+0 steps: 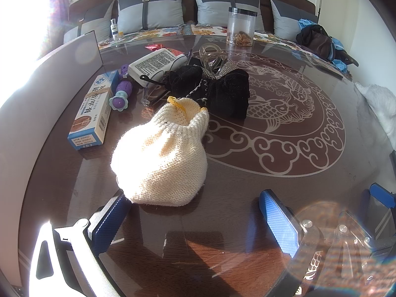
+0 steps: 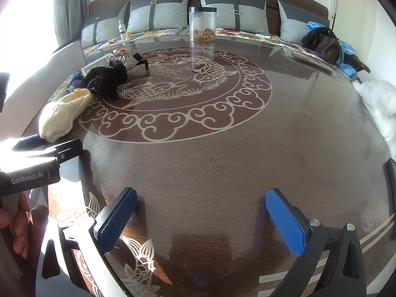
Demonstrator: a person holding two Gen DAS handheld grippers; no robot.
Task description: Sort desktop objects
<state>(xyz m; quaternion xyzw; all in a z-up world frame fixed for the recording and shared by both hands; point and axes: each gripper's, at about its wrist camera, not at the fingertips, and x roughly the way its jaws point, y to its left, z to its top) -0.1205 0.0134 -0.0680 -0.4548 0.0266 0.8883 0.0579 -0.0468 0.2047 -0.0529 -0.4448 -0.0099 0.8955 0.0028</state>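
Knit hat dead ahead of left tool

Cream knit hat (image 1: 160,158) sits just past my left tool (image 1: 195,220), jaws wide and empty, long axis running away up-right toward the clutter. Right tool (image 2: 200,217), also wide, is well apart over bare desk (image 2: 222,153); left is nearer

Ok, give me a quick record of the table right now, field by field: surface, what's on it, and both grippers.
surface: dark wooden table with pale fish pattern under glass
nearest item: cream knitted pouch, just ahead of left gripper
behind it: black velvet fabric bundle, clear plastic hair claw
left side: blue-and-white cardboard box, purple plastic toy
far edge: clear lidded plastic jar
left gripper: jaws open, empty
right gripper: jaws open, empty, over bare table
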